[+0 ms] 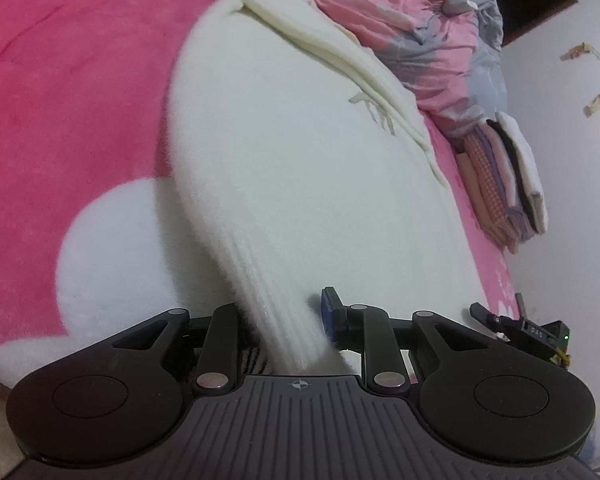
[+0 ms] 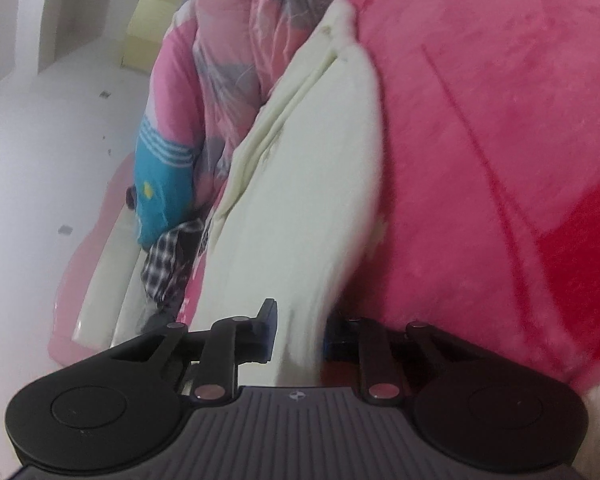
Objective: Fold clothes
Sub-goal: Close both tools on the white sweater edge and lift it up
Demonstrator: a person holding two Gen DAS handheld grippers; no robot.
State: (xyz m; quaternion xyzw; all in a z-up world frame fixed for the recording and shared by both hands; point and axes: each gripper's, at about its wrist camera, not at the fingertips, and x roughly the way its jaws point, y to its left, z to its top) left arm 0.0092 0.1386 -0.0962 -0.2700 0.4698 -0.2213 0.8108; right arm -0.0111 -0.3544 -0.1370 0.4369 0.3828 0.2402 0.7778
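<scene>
A white fleece garment lies spread on a pink plush blanket, with a folded cream edge along its far side. My left gripper is shut on a bunched corner of it, and the ribbed fabric runs down between the fingers. In the right wrist view the same garment stretches away as a long strip over the pink blanket. My right gripper is shut on its near edge, with the cloth filling the gap between the blue-padded fingers.
A crumpled pink and grey quilt is heaped behind the garment. A stack of folded clothes sits at the bed's edge. A blue striped garment and a checked shirt lie by the other edge. A black device with a green light is near.
</scene>
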